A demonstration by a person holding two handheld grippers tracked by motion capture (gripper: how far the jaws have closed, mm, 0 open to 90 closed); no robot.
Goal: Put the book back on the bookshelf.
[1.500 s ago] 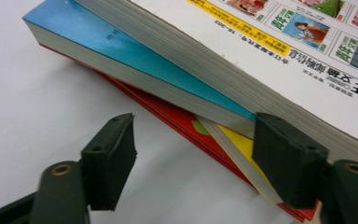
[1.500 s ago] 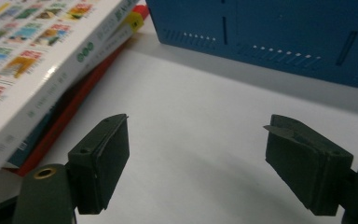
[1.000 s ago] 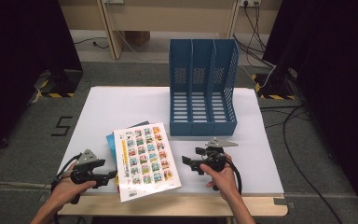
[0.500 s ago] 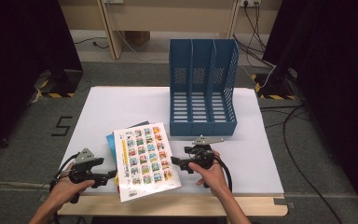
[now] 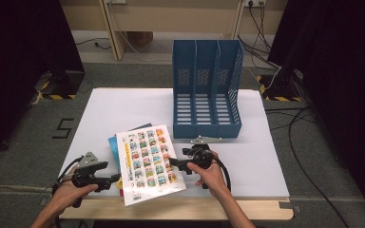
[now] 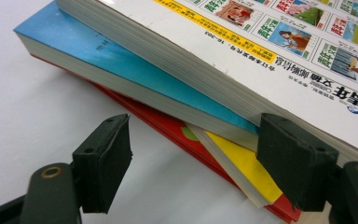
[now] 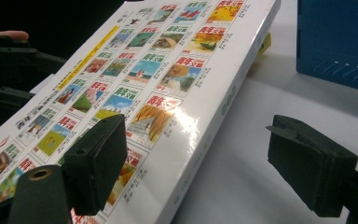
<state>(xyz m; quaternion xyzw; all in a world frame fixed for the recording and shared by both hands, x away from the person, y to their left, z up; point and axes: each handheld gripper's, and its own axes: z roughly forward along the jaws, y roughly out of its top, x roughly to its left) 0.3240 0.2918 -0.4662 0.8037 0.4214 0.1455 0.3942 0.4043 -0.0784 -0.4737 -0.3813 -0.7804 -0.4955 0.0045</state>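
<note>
A white book (image 5: 147, 161) with rows of small colour pictures on its cover tops a skewed stack near the table's front edge. Under it lie a blue book (image 6: 121, 60), a yellow book (image 6: 242, 168) and a red book (image 6: 168, 126). My left gripper (image 5: 115, 179) sits at the stack's left lower corner. Its jaws have just been closing and stand open, with that corner between them (image 6: 200, 163) and the left pad clear of the books. My right gripper (image 5: 171, 164) is open at the white book's (image 7: 158, 70) right edge, one jaw over the cover and the other over bare table (image 7: 209, 168).
A blue three-slot file rack (image 5: 206, 90) stands upright and empty behind the right gripper, its base also seen close by (image 7: 340, 42). The white table (image 5: 123, 109) has a wooden front strip. Cables trail on the floor at the right.
The right gripper has slid left from bare table to the white book's right edge. The left hand has stayed at the stack's corner.
</note>
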